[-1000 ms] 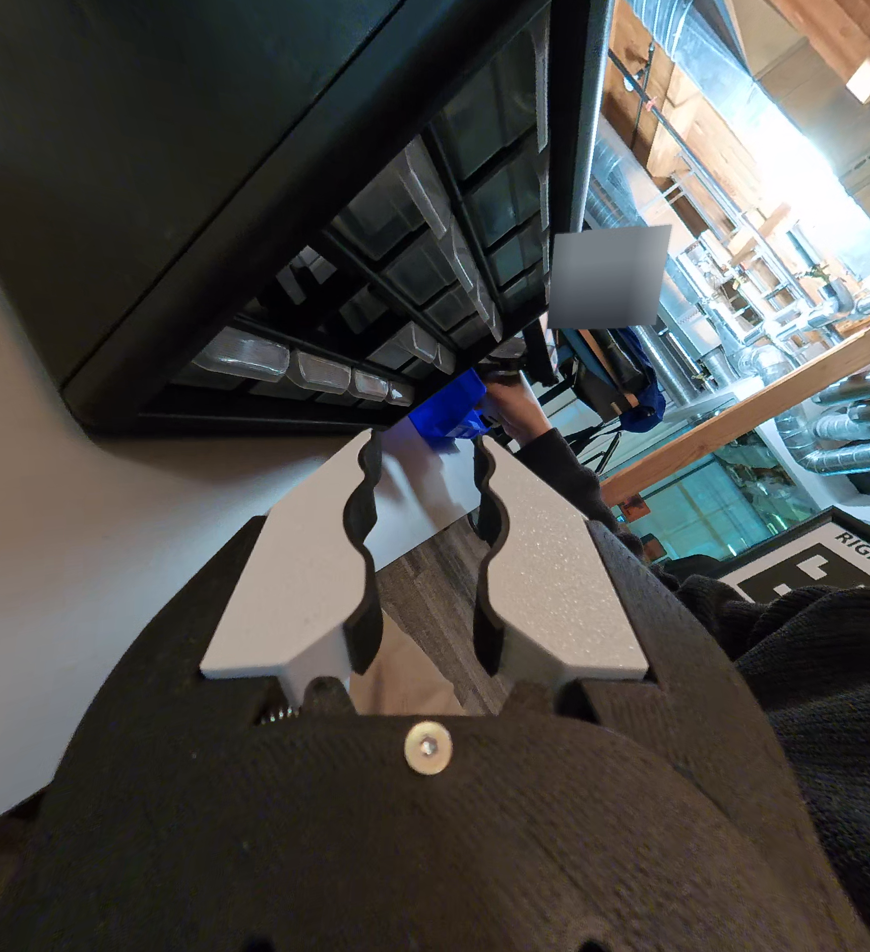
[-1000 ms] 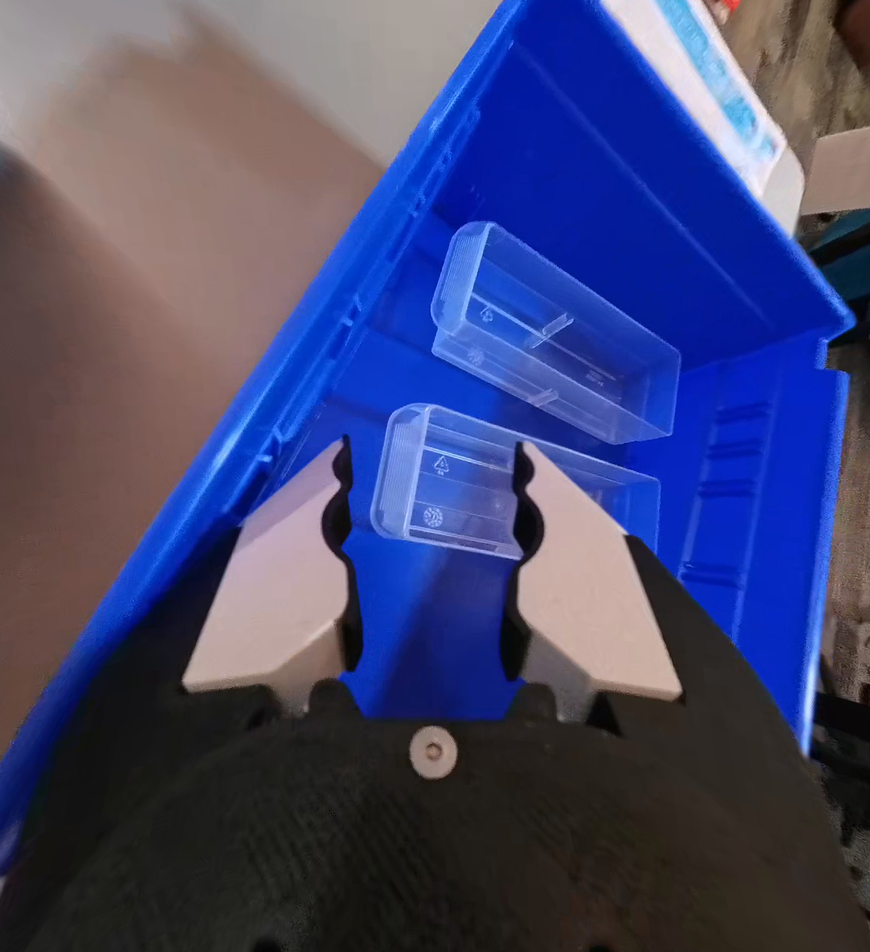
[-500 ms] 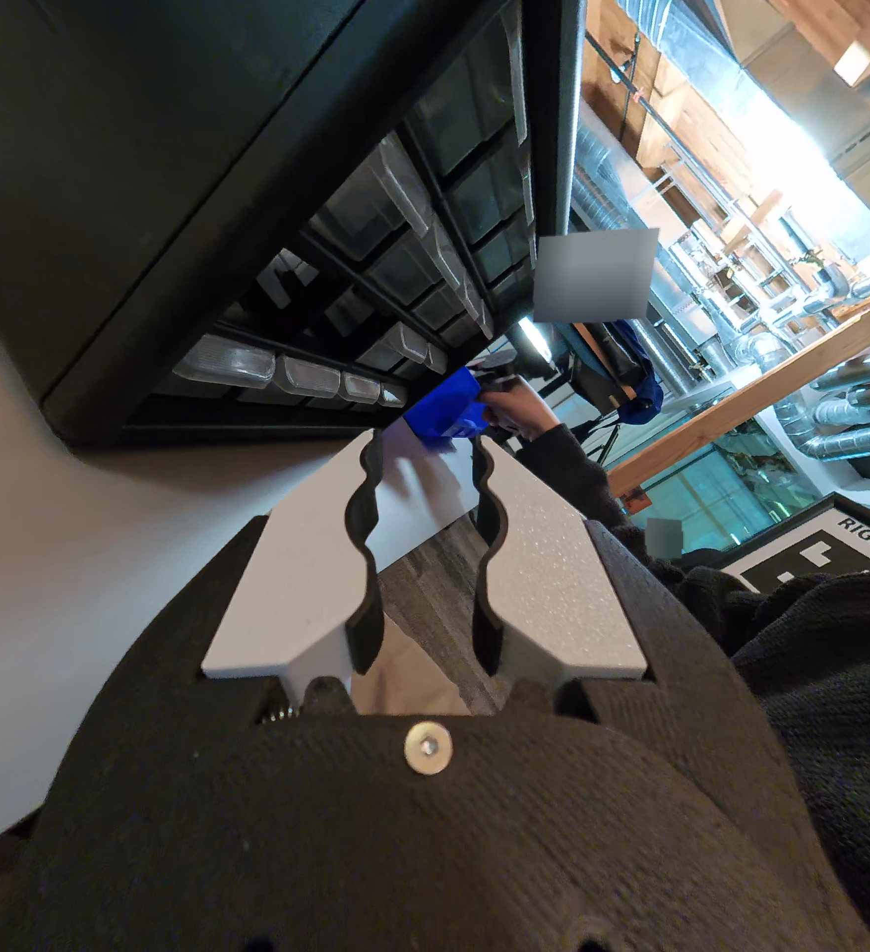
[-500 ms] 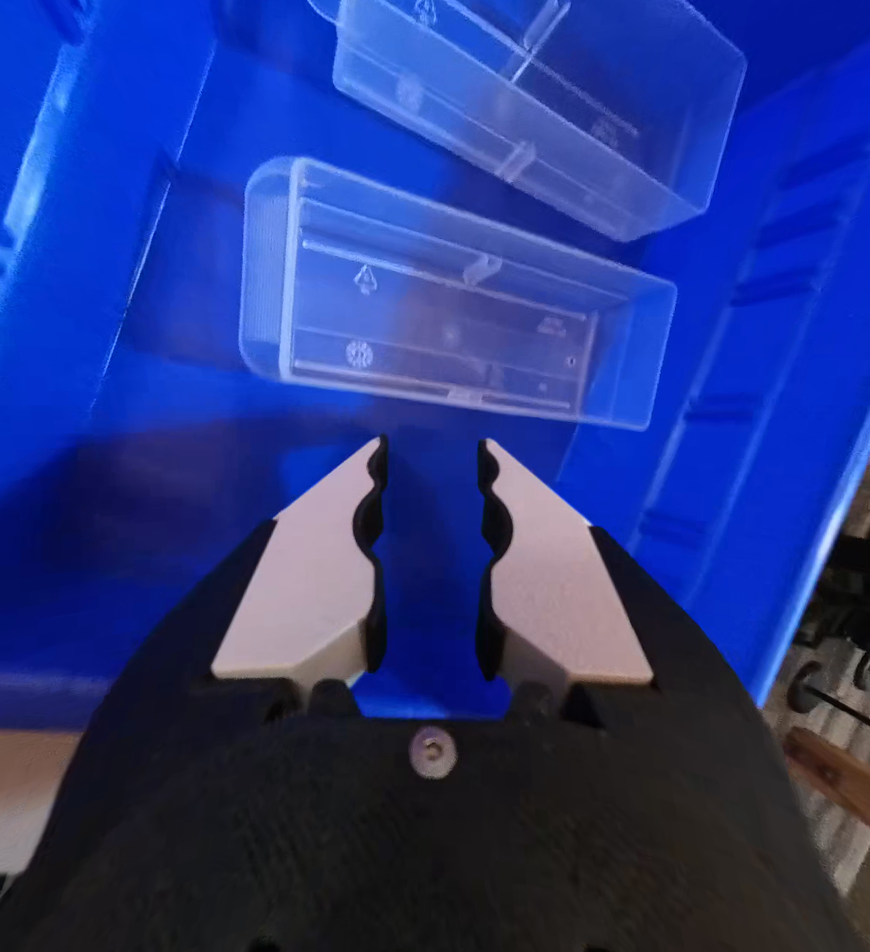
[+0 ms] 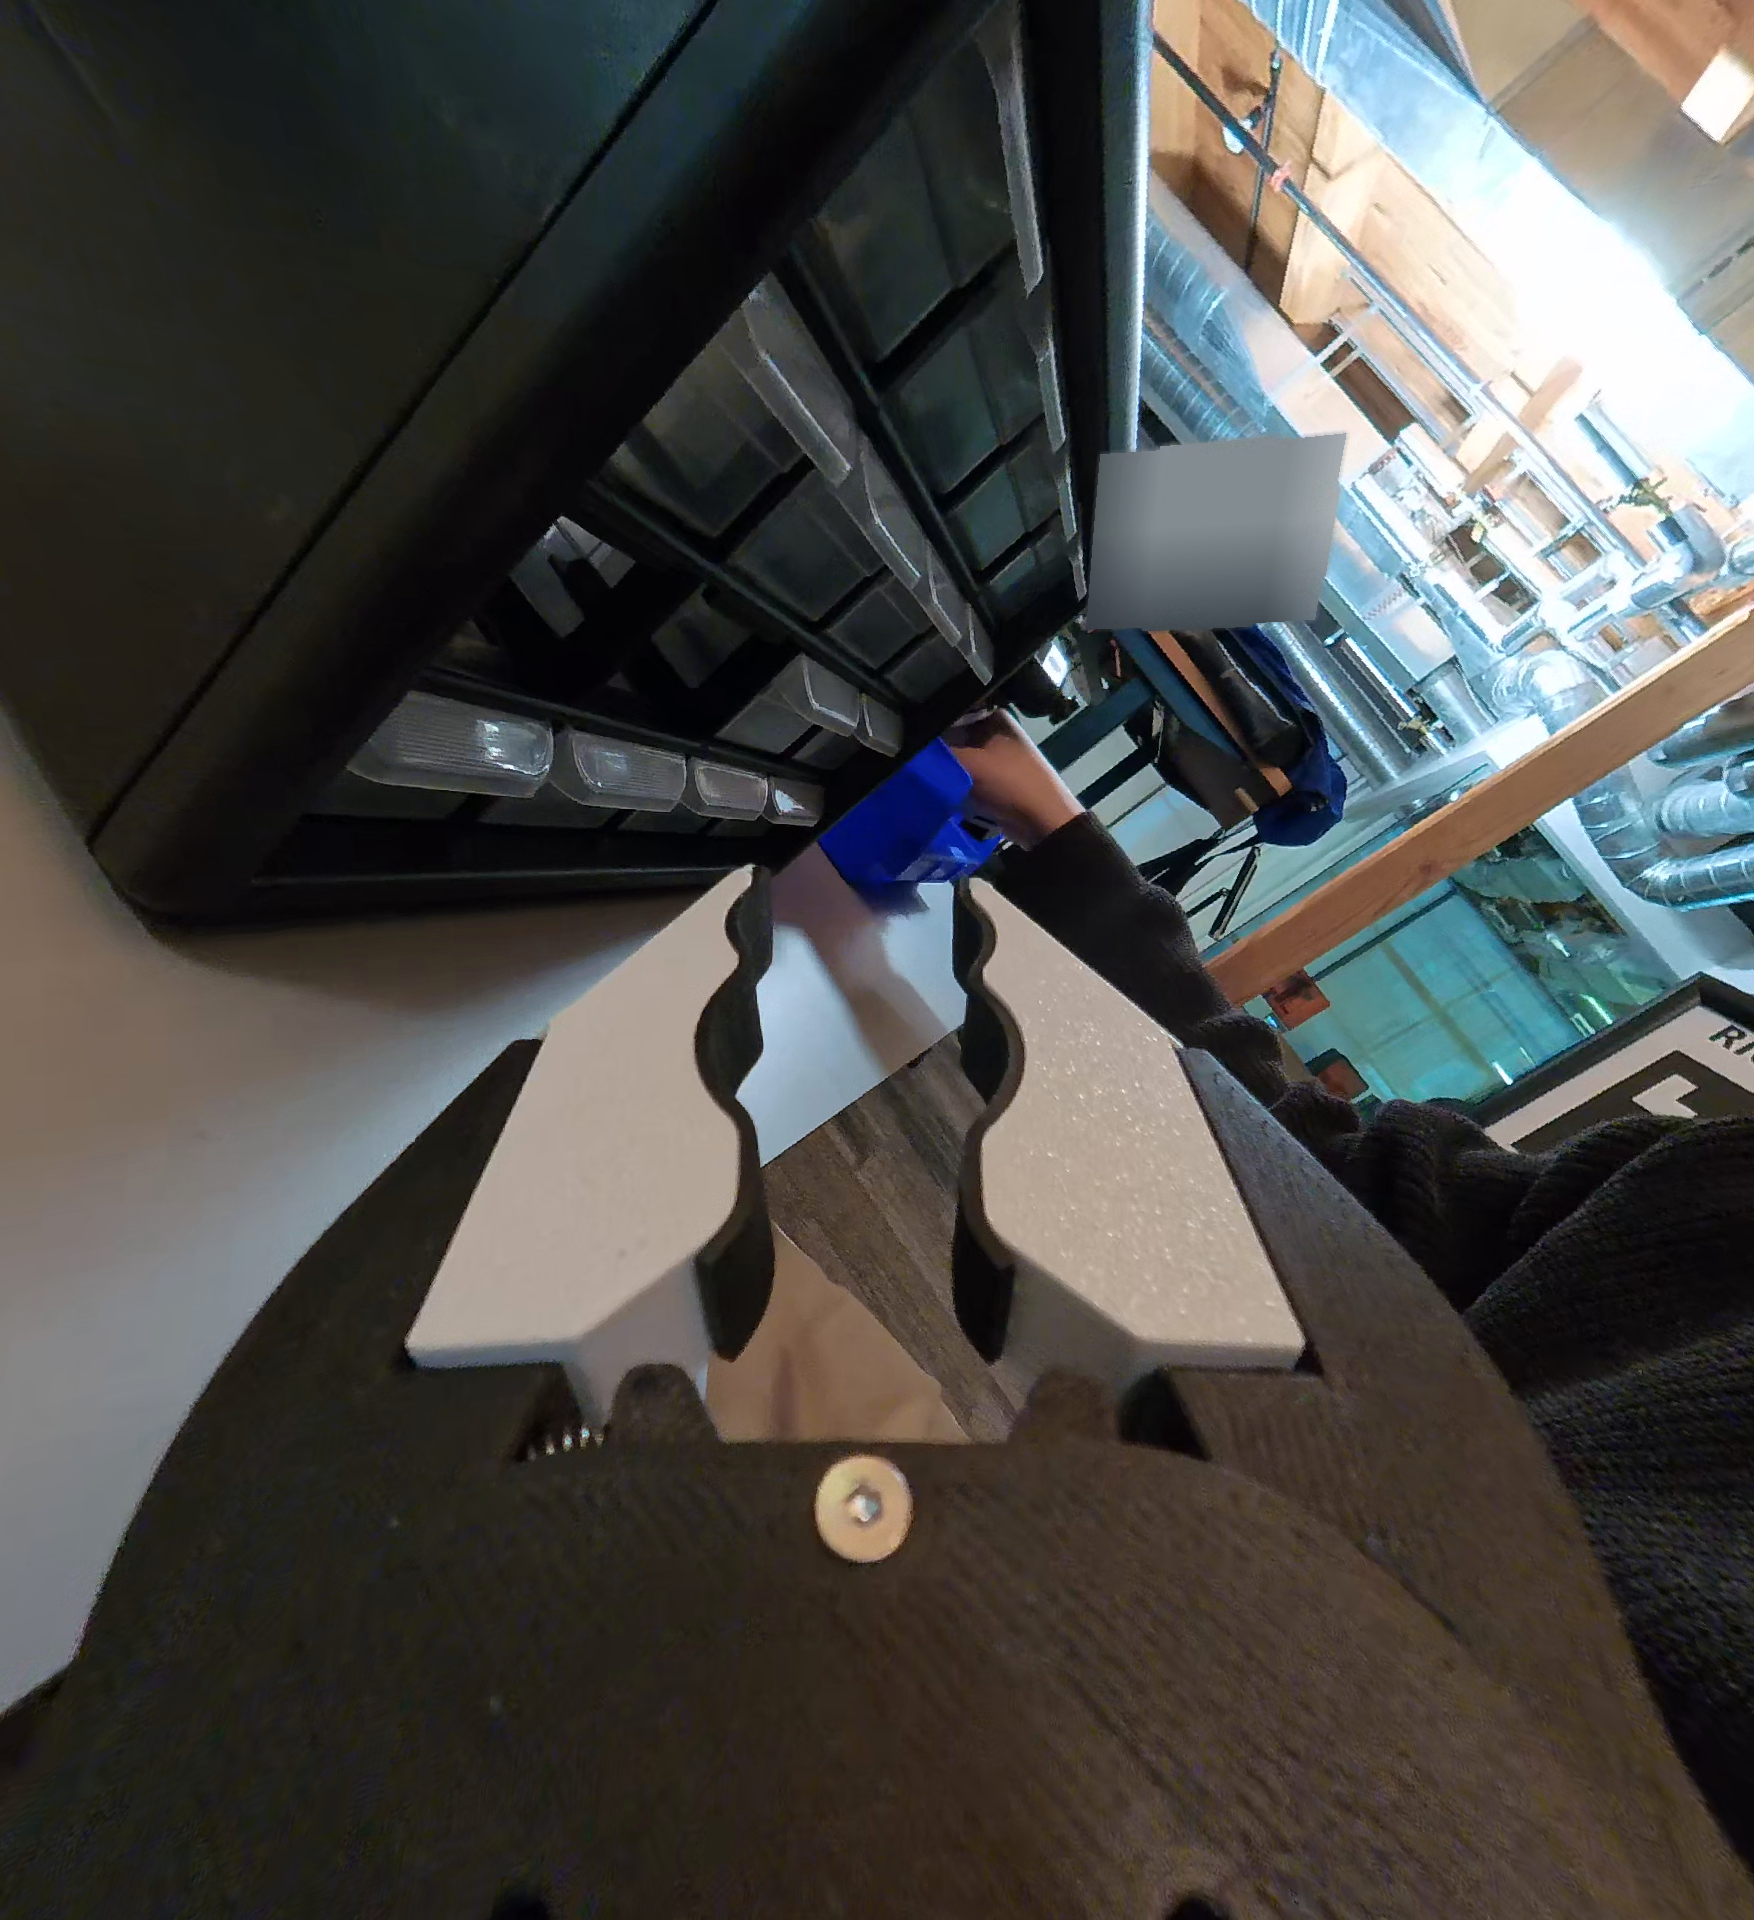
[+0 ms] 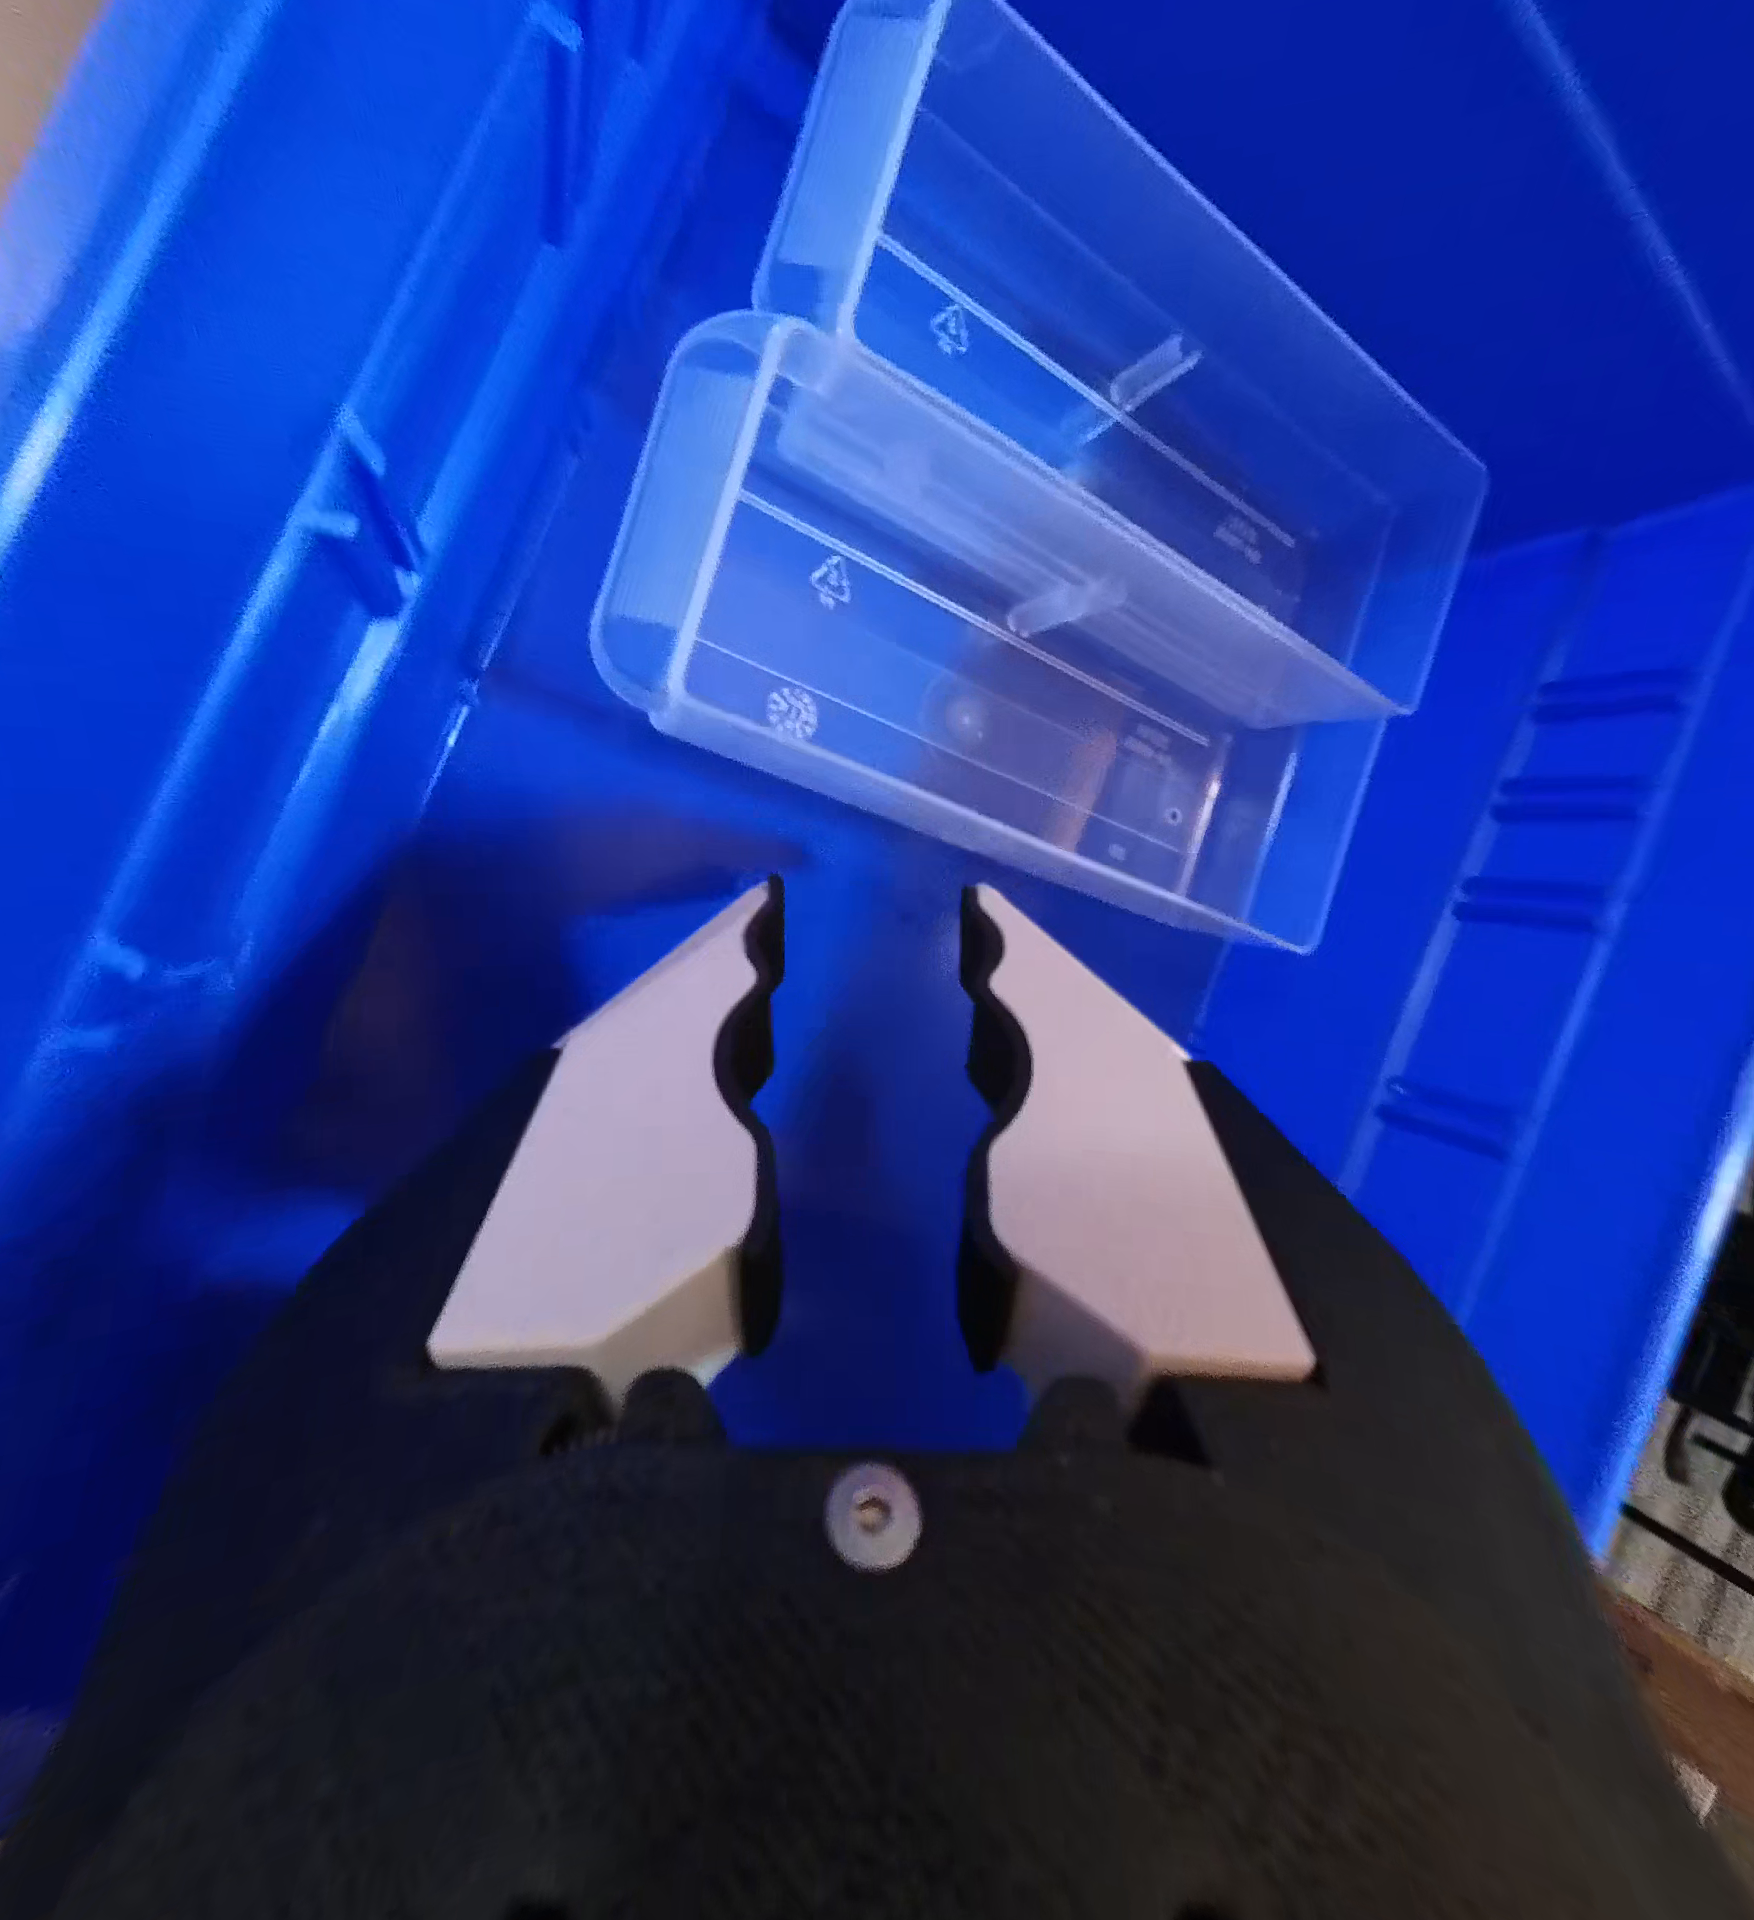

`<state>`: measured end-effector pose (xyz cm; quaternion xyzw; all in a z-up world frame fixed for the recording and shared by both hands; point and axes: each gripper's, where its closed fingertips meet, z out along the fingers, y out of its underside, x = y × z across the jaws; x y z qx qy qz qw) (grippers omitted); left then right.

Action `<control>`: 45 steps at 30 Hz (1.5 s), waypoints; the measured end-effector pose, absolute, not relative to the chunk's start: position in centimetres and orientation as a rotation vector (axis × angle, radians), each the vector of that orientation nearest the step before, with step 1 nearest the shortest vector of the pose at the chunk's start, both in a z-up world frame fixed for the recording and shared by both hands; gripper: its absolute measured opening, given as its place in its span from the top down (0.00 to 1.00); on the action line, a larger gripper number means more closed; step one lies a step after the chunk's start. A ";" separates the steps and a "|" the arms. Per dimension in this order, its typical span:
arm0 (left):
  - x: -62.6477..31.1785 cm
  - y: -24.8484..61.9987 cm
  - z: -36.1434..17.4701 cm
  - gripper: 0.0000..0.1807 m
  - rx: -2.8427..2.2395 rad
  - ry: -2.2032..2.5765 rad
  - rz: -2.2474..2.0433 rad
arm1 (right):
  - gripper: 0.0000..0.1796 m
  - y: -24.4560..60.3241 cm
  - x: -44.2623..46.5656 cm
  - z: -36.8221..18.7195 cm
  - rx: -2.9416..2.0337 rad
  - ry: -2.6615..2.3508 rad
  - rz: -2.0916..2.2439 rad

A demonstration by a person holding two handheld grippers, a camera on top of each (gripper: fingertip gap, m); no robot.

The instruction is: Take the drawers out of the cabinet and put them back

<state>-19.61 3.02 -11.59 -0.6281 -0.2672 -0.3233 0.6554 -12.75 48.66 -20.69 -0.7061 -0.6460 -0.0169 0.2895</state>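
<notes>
Two clear plastic drawers lie side by side inside a blue bin: the nearer drawer and the farther drawer. My right gripper is open and empty inside the bin, its tips just short of the nearer drawer. My left gripper is open and empty, resting low by the white table. The black drawer cabinet looms above it, with several clear drawers in its slots and some slots dark. The blue bin shows far off in the left wrist view.
A person's hand and dark sleeve reach toward the bin beyond the left gripper. A wooden beam and metal ducts fill the background. Grey wood floor shows past the table's edge.
My right gripper went deeper into the bin, narrowed its opening and turned; the drawers now sit above its tips. The left gripper barely shifted.
</notes>
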 end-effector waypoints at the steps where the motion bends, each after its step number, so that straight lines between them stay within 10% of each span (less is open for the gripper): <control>1: -19.6 3.1 -11.7 0.82 -1.427 -0.606 -0.738 | 0.81 48.7 -12.4 -20.3 -1.877 -1.710 -0.049; 14: -18.5 4.4 -13.4 0.81 -1.531 -0.575 -0.733 | 0.75 34.6 -10.7 -3.9 -1.320 -1.356 0.595; 35: -13.2 11.8 -14.1 0.76 -1.684 -0.309 -0.682 | 0.77 26.3 -10.5 -5.7 -1.386 -0.969 1.934; 45: -13.8 13.6 -14.1 0.75 -1.692 -0.286 -0.658 | 0.82 23.3 -11.7 -8.4 -1.285 -1.313 1.558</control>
